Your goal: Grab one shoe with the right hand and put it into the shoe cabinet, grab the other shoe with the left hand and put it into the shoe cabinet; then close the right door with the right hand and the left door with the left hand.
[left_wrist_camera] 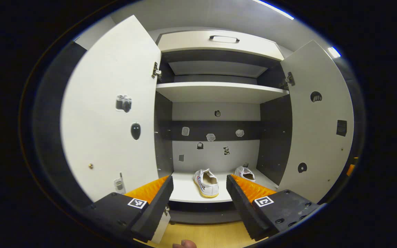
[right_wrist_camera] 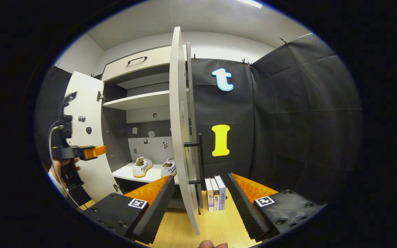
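Left gripper (left_wrist_camera: 199,193) jaws spread wide, nothing between them, aimed straight into the shoe cabinet (left_wrist_camera: 215,91). Right gripper (right_wrist_camera: 202,196) is likewise gaping and empty, its fingers straddling the edge of the right door (right_wrist_camera: 181,137), not touching it. Both shoes sit on the bottom shelf: one shoe (left_wrist_camera: 206,183) centre, the other shoe (left_wrist_camera: 245,173) to its right. Left door (left_wrist_camera: 112,113) and right door both stand open. Three books (right_wrist_camera: 215,193) stand upright on the wooden floor (right_wrist_camera: 215,227) just beside the right door.

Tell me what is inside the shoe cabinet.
On the bottom shelf of the shoe cabinet sit two white shoes. The upper shelf looks bare, though its top surface is mostly hidden from this low angle.
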`<state>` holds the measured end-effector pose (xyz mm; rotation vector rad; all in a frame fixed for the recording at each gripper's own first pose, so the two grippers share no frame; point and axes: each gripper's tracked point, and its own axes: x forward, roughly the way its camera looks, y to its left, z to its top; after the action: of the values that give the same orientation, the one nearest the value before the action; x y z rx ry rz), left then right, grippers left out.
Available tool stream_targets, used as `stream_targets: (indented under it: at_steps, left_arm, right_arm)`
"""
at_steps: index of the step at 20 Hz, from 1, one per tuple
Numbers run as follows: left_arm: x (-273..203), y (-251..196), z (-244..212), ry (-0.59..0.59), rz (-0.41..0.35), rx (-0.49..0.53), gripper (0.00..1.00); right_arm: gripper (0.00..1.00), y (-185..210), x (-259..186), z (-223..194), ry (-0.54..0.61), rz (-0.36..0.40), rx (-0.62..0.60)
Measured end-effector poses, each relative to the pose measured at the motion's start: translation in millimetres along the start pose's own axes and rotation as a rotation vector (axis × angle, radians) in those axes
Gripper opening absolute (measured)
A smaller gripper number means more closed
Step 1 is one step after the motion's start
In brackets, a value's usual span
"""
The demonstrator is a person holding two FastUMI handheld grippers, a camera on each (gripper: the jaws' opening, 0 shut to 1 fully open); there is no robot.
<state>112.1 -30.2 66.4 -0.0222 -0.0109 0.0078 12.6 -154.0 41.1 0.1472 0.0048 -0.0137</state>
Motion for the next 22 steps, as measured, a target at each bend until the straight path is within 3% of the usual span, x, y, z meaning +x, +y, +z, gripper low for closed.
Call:
stream_targets:
  at_steps: [5, 9, 22]
  left_arm:
    - [-53.4, 11.9, -3.4, -0.010, 0.011, 0.008, 0.98]
    - [-69.0, 10.4, -13.6, 0.019, 0.008, -0.007, 0.98]
    - [-82.5, 39.2, -18.4, 0.027, 0.047, -0.013, 0.98]
  right_arm:
    - [0.97, -31.6, 17.6, 14.6, -0.031, -0.071, -0.032]
    - [1.00, -52.5, 40.9, 15.8, -0.031, -0.106, -0.080]
    - [0.96, -42.0, 56.9, 8.1, -0.022, -0.142, -0.062]
